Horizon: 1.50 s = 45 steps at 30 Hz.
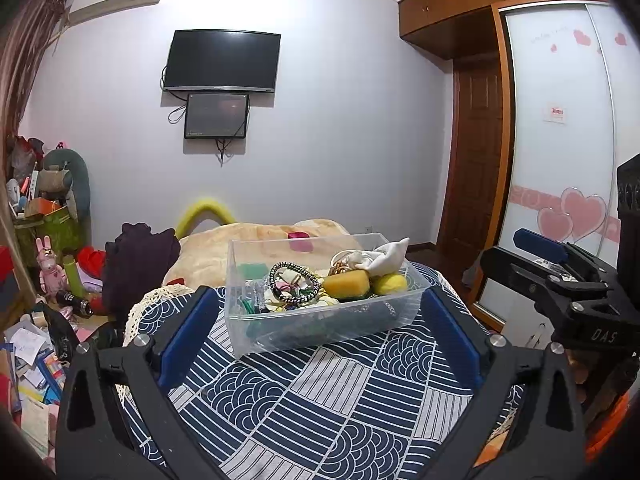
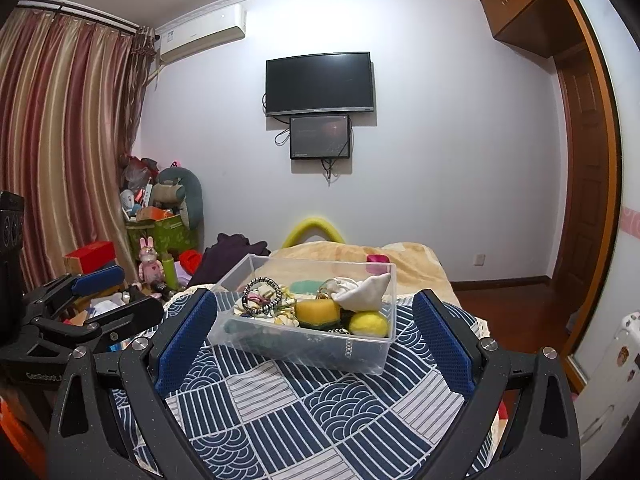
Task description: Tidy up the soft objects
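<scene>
A clear plastic bin [image 1: 320,324] stands on a blue-and-white patterned cloth [image 1: 320,400]. It holds a yellow sponge [image 1: 346,283], a yellow ball [image 1: 390,283], a white cloth pouch [image 1: 384,258], a black-and-white braided band [image 1: 294,284] and hair ties. My left gripper [image 1: 320,332] is open and empty, just short of the bin. My right gripper [image 2: 316,332] is open and empty, facing the same bin [image 2: 304,344], with sponge [image 2: 318,310] and ball [image 2: 368,324] inside. Each gripper shows beside the other: the right one [image 1: 560,276], the left one [image 2: 100,300].
A beige blanket [image 1: 260,240] with a small red object [image 1: 298,235] lies behind the bin. A dark garment [image 1: 140,264] sits at its left. Floor clutter, toys and a green box [image 2: 160,236] fill the left corner. A wardrobe [image 1: 560,120] stands at the right.
</scene>
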Each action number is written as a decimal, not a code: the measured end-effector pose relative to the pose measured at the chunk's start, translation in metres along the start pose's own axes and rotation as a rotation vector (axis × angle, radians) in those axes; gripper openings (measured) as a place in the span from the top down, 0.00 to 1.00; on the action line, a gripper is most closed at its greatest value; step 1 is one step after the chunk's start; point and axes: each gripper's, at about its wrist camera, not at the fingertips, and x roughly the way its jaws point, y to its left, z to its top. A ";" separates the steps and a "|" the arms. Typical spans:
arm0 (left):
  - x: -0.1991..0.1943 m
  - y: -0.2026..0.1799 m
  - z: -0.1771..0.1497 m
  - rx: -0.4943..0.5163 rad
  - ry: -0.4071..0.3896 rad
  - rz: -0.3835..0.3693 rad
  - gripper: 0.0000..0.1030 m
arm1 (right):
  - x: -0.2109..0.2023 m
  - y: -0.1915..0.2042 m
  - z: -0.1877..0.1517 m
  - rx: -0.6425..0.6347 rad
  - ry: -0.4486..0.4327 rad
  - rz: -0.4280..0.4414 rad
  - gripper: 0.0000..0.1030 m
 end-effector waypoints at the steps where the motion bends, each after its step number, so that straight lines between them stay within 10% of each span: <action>1: 0.000 -0.001 0.000 0.000 0.000 0.001 0.01 | 0.000 0.000 0.000 0.000 0.001 0.000 0.05; 45: 0.002 -0.002 0.000 -0.018 0.011 -0.009 0.00 | -0.002 0.000 0.000 0.016 0.003 0.012 0.05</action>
